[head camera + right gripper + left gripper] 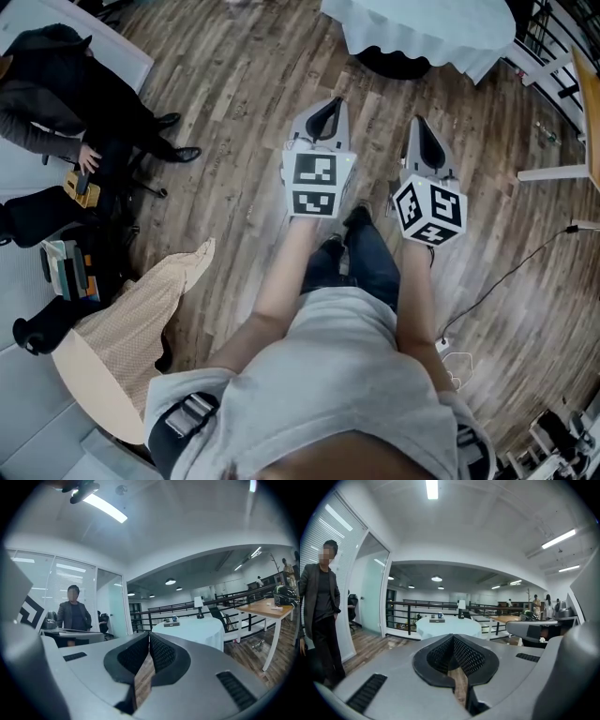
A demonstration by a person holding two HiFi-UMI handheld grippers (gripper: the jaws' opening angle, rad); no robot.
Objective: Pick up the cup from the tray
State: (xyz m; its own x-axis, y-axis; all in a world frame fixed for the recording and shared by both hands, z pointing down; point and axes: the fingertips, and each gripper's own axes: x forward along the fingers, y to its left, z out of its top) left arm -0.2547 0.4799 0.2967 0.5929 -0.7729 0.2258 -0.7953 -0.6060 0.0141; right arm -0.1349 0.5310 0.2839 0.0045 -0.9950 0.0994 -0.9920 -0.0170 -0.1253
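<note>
Your left gripper and right gripper are both closed, empty, pointing toward the round worktop carrying the tray and cup.

Room was evenly bright under ceiling strip lights; tube glared white in right gripper view; both gripper views bulged, corners vignetted black; left gripper looked soft up close; floor showed faint sheen.
</note>
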